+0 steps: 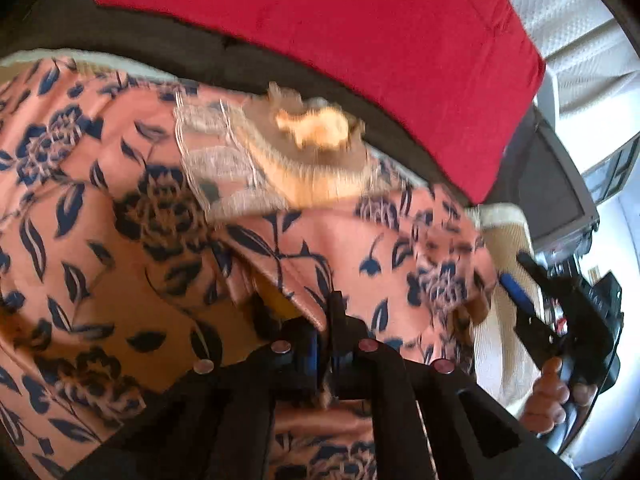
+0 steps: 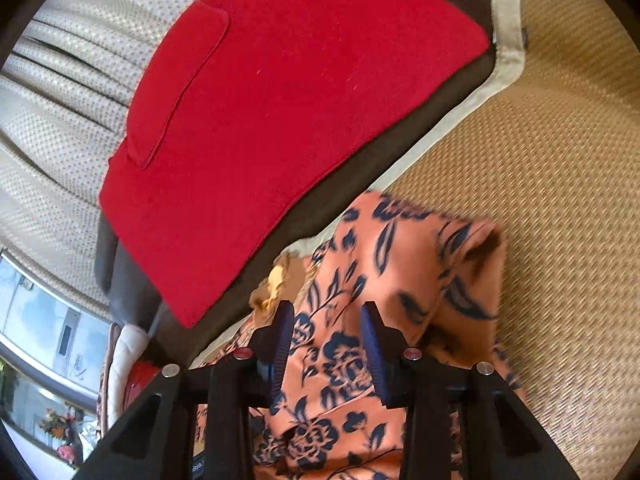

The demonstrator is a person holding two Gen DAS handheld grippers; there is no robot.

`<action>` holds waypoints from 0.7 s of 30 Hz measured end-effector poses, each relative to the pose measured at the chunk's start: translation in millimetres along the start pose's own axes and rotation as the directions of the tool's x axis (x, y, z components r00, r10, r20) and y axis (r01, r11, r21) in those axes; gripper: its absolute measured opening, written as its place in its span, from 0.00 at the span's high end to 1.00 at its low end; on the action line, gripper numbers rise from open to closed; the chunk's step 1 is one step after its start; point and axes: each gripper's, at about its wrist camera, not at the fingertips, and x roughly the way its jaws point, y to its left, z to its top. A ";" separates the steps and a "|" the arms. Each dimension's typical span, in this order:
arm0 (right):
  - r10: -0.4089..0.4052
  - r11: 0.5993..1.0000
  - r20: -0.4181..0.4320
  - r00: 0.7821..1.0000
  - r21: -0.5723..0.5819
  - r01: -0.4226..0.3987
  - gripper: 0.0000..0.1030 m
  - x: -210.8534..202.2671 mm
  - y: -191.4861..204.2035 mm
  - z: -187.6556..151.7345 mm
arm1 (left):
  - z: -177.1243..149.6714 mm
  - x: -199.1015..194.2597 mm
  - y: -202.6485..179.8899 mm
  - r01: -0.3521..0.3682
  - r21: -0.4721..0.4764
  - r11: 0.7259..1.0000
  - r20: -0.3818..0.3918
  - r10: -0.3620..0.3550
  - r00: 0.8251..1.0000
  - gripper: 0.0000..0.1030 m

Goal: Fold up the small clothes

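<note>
The left gripper (image 1: pixel 326 344) pinches the floral garment (image 1: pixel 132 208); the right gripper (image 2: pixel 328 340) hangs unclenched above it, red cloth (image 2: pixel 280 100) lying beyond.

No legible text, labels or numbers anywhere.

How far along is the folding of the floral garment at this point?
Early to midway. Done: a red cloth already lies flat and squared behind. In hand: the left claw is shut on a fold of the orange floral garment, which is bunched and rumpled on the woven mat. The right claw hovers open over it. Left: flattening it and making clean folds.
</note>
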 end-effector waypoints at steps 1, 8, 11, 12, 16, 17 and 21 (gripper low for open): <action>-0.007 1.000 0.009 1.000 0.005 0.007 0.64 -2.2 -3.1 2.6 | 3.7 -5.9 -0.9 -0.029 0.011 1.000 0.038 0.029 0.999 0.97; -0.034 0.999 0.047 0.998 0.026 0.033 0.64 -11.1 -15.8 14.1 | 34.5 -76.1 -0.4 -0.283 0.098 0.954 0.314 0.240 0.919 0.98; -0.034 0.999 0.041 0.999 0.003 0.034 0.64 -6.5 -12.6 14.4 | 42.7 -81.2 14.7 -0.419 0.107 0.902 0.337 0.363 0.869 0.97; -0.036 0.999 0.036 0.999 -0.010 0.037 0.64 -3.2 -9.6 13.6 | 44.7 -76.2 20.0 -0.440 0.109 0.891 0.313 0.390 0.866 0.97; -0.028 0.998 -0.006 1.000 -0.055 0.028 0.64 16.2 2.5 6.3 | 47.9 -58.5 39.8 -0.508 0.067 0.859 0.237 0.481 0.844 0.97; -0.024 0.998 -0.022 0.999 -0.063 0.022 0.64 21.3 4.9 4.6 | 48.8 -56.5 41.6 -0.499 0.061 0.865 0.220 0.476 0.852 0.97; -0.041 0.995 -0.086 0.995 -0.093 0.033 0.64 42.8 12.3 -4.8 | 47.1 -55.7 35.7 -0.550 0.099 0.829 0.231 0.518 0.823 0.92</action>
